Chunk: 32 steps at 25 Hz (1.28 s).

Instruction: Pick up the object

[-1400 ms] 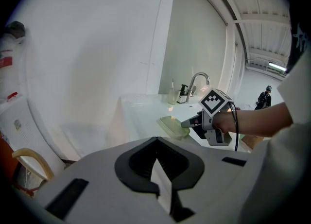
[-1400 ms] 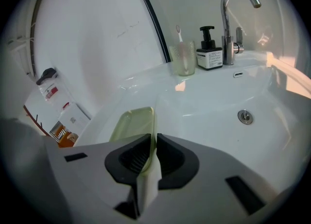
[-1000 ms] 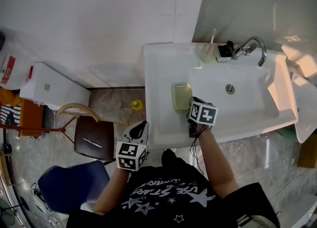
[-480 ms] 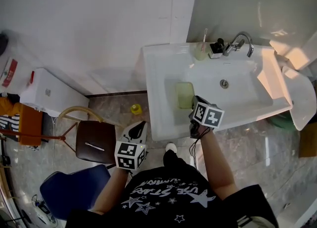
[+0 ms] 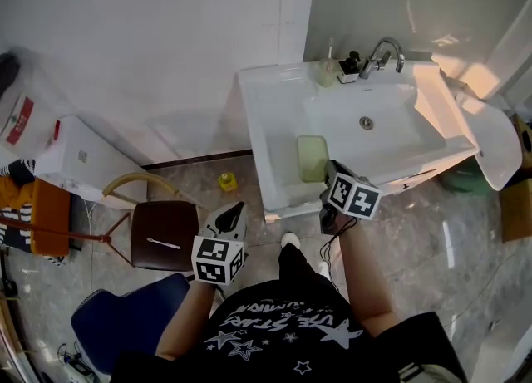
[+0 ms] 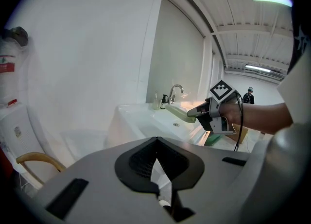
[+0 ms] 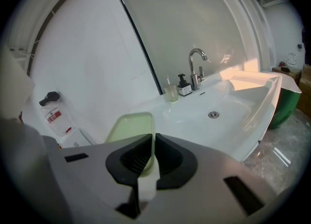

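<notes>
Right gripper (image 5: 326,175) is clamped on the near rim of the pale green tray (image 5: 312,157), jaws nearly together with the rim between them. Tray is roughly level over the sink's (image 5: 258,124) left ledge and, from the left gripper view, looks clear of the surface. Left gripper (image 5: 235,209) is low by the chair (image 5: 164,236), jaws together, nothing in them.

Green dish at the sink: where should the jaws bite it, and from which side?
On the green dish, pinch the near short rim, coming from the sink front side. Flat and too wide to span; its thin raised rim fits the jaws, as the right gripper grips it.
</notes>
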Each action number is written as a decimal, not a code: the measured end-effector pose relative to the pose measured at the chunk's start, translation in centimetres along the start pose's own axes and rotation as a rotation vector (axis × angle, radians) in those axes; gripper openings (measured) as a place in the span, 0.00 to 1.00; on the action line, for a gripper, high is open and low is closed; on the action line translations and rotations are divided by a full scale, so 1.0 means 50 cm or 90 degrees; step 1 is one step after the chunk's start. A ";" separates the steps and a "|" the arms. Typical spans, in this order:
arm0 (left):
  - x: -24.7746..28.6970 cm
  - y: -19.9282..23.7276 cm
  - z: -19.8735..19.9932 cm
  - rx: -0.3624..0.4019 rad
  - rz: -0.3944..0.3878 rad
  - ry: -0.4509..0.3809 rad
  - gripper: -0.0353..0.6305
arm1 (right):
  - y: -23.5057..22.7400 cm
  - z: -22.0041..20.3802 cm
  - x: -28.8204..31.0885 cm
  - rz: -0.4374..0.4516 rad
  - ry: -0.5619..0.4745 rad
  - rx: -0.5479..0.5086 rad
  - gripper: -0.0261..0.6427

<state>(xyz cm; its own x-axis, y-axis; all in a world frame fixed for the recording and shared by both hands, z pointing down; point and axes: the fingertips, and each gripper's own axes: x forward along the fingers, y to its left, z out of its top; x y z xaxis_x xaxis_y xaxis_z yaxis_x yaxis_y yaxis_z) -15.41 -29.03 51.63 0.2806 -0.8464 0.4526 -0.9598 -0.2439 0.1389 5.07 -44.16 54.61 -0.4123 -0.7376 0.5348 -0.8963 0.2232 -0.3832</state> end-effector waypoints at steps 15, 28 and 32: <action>-0.264 -0.053 -0.109 0.014 -0.046 -0.025 0.08 | 0.093 -0.190 -0.276 -0.018 -0.029 0.017 0.08; -0.371 -0.127 -0.184 0.015 -0.111 -0.013 0.08 | 0.096 -0.324 -0.467 -0.057 -0.028 0.044 0.08; -0.369 -0.147 -0.196 0.016 -0.121 -0.008 0.08 | 0.085 -0.334 -0.487 -0.067 -0.028 0.047 0.08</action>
<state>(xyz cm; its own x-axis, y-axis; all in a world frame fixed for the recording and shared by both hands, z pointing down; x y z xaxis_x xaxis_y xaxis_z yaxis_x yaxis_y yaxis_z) -13.47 -6.99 50.89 0.4575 -0.7896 0.4090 -0.8891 -0.4121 0.1991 8.60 -14.61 52.53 -0.3073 -0.7823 0.5419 -0.9193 0.0967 -0.3816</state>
